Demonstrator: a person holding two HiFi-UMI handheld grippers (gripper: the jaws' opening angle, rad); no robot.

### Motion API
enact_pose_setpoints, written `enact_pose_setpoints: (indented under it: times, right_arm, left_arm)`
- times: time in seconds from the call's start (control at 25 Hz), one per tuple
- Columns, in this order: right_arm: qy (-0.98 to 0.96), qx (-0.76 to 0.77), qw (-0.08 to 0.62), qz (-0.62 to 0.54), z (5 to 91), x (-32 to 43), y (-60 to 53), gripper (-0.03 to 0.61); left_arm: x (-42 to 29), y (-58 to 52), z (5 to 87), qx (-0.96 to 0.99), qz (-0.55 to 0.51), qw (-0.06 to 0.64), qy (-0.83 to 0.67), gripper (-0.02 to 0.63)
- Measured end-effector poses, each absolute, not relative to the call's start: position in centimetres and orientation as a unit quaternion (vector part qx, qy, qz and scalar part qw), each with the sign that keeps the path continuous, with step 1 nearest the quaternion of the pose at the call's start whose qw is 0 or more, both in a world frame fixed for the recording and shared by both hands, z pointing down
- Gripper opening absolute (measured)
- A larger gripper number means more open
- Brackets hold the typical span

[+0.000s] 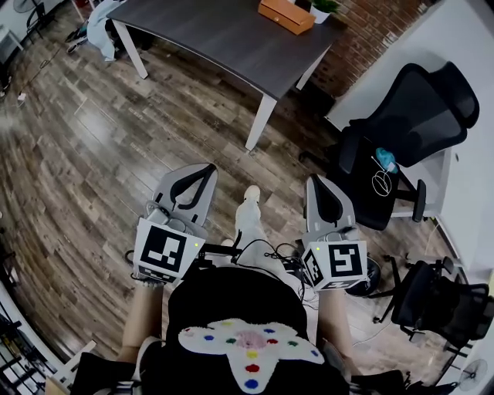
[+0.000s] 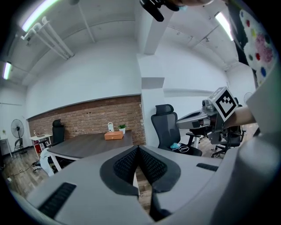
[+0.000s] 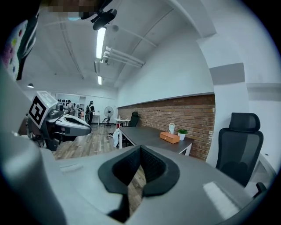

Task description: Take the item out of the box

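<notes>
The orange box [image 1: 286,14] lies on the far end of a dark table [image 1: 224,38], well away from both grippers. It also shows small in the left gripper view as the orange box [image 2: 113,135] and in the right gripper view as the orange box [image 3: 169,137]. I hold my left gripper [image 1: 205,170] and right gripper [image 1: 315,183] at waist height over the wooden floor, pointing toward the table. Both are shut, pads together, with nothing between them: the left gripper [image 2: 137,150] and the right gripper [image 3: 140,150]. Whatever is inside the box is hidden.
A small potted plant [image 1: 324,8] and a white device [image 3: 171,128] stand beside the box, near a brick wall [image 1: 370,31]. A black office chair [image 1: 401,139] stands to the right, another [image 1: 440,301] at lower right. Wooden floor [image 1: 93,154] lies between me and the table.
</notes>
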State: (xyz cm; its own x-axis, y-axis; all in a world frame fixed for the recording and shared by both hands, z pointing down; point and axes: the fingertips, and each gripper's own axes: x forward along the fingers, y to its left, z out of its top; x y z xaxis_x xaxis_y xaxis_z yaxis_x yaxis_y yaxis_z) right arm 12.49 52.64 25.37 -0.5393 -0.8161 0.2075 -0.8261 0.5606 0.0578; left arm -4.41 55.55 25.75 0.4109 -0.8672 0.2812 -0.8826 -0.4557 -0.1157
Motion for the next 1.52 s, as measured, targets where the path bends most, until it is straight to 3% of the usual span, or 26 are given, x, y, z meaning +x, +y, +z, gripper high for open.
enact_pose_setpoints:
  times: [1.52]
  right_arm:
    - [-0.914,0.393,0.098,0.01,25.3,10.9,20.6,0.006]
  left_arm:
    - [-4.8,26.5,24.3,0.795,0.158,0.02,-0.586,0.005]
